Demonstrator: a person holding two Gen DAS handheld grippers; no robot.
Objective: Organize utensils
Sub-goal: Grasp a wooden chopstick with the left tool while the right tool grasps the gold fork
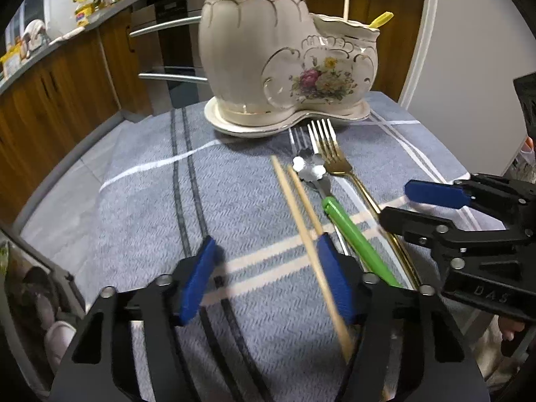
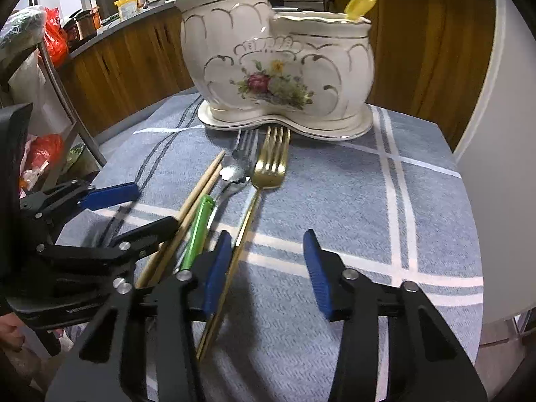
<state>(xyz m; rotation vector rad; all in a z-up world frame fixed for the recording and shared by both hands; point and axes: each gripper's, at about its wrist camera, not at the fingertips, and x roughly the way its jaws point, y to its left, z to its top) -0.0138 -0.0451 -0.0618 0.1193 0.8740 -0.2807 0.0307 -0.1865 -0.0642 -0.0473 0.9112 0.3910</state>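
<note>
A white two-pot ceramic holder with a flower print (image 1: 284, 53) (image 2: 278, 63) stands at the far side of the table; a yellow-tipped utensil (image 1: 380, 20) (image 2: 360, 5) sticks out of its smaller pot. In front lie two wooden chopsticks (image 1: 301, 207) (image 2: 197, 197), a green-handled utensil (image 1: 355, 234) (image 2: 199, 231), a silver fork (image 1: 301, 140) (image 2: 246, 144) and a gold fork (image 1: 335, 160) (image 2: 271, 164). My left gripper (image 1: 268, 268) is open, its right finger against the chopsticks. My right gripper (image 2: 268, 264) is open, the gold fork's handle by its left finger.
A blue-grey striped cloth (image 1: 167, 207) (image 2: 368, 201) covers the table. Wooden cabinets (image 1: 67, 93) and a cluttered counter stand behind. A chair with bags (image 2: 50, 67) is at the left. A white wall (image 2: 502, 167) is close on the right.
</note>
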